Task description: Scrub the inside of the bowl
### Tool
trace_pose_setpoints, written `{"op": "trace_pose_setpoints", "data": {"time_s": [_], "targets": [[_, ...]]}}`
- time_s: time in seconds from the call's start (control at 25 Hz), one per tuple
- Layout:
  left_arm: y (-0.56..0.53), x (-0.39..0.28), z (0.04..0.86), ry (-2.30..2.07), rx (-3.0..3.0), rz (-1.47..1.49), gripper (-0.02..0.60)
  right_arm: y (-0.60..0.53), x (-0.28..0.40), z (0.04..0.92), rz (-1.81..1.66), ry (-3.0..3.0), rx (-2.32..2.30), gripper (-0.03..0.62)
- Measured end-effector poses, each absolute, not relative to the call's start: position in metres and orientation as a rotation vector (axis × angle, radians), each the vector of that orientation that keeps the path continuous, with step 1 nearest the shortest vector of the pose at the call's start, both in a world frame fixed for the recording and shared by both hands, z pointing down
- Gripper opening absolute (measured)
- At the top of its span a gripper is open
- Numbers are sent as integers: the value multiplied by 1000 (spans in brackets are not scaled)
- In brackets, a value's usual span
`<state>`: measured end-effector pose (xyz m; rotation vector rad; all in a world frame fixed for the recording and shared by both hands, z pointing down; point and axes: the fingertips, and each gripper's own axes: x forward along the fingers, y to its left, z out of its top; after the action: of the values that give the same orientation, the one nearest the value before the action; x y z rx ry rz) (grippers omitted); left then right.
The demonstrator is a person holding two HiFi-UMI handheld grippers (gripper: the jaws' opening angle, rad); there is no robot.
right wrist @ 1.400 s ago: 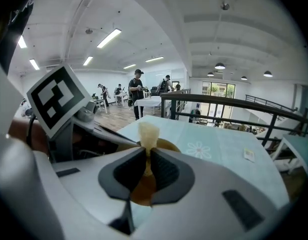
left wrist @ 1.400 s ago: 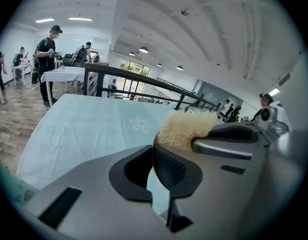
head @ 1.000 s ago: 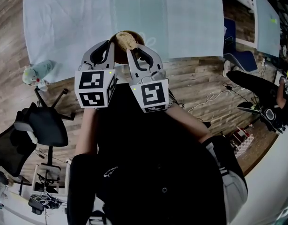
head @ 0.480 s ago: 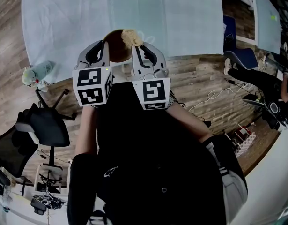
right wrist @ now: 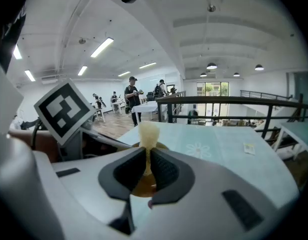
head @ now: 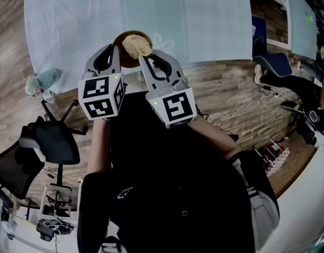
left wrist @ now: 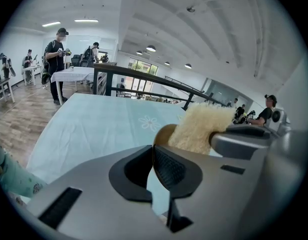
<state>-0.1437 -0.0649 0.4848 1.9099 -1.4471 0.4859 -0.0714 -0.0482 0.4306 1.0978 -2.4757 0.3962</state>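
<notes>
Right tool [right wrist: 146,163] clamps the sponge [head: 135,45] inside the bowl [head: 131,62]; left tool [left wrist: 152,156] pinches its rim.

Bright, even light from ceiling lights [right wrist: 101,46]; heavy fisheye bending, dark vignetted corners, soft shadows

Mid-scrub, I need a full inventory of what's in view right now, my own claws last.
brown round bowl: one, brown, at the table's near edge.
beige fluffy sponge: one, beige, over the bowl.
table with pale blue cloth: one, pale blue, ahead.
teal plush toy: one, teal, beside the table's near left corner.
black office chairs: two, black, on the wooden floor at left.
left claw: one, grey, shut on the bowl's rim.
right claw: one, grey, shut on the sponge.
</notes>
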Motion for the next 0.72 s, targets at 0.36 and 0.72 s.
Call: {"op": "trace_pose_setpoints", "data": {"time_s": [0.36, 0.72], "targets": [[-71, -131, 461, -1410, 1956, 366, 25, -44, -79, 440, 533, -2484, 1011, 37], [-65, -125, 460, -1392, 1991, 441, 25, -49, -72, 454, 354, -2316, 1065, 35]]}}
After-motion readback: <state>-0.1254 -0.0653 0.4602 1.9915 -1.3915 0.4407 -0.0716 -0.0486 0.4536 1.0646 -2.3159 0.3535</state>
